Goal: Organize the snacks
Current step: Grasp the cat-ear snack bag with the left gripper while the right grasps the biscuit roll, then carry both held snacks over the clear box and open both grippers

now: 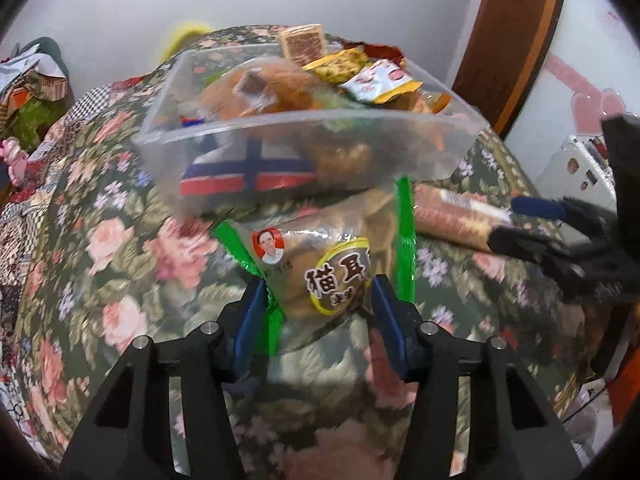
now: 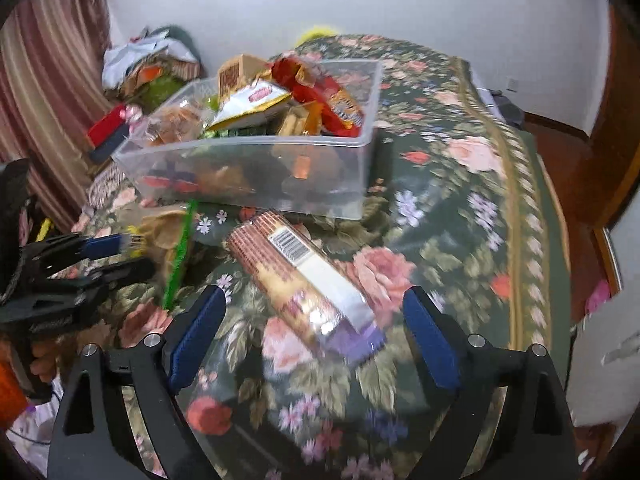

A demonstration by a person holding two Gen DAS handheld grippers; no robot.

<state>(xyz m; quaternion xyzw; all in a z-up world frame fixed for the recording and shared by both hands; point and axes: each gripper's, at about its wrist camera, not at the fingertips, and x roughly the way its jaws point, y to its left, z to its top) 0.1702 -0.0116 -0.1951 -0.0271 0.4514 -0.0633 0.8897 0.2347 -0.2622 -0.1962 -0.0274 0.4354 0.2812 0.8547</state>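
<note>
On the near side of the clear bin, already heaped with snacks, the left gripper pinches a green-edged snack bag by its near end; that slack hold could slip when lifted. Right of it, the right gripper gapes around a biscuit roll without touching, and could shove the roll away.

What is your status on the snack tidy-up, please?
Left tongs closing around green-edged snack bag. Right tongs open over biscuit roll. Clear bin just behind, already heaped.
</note>
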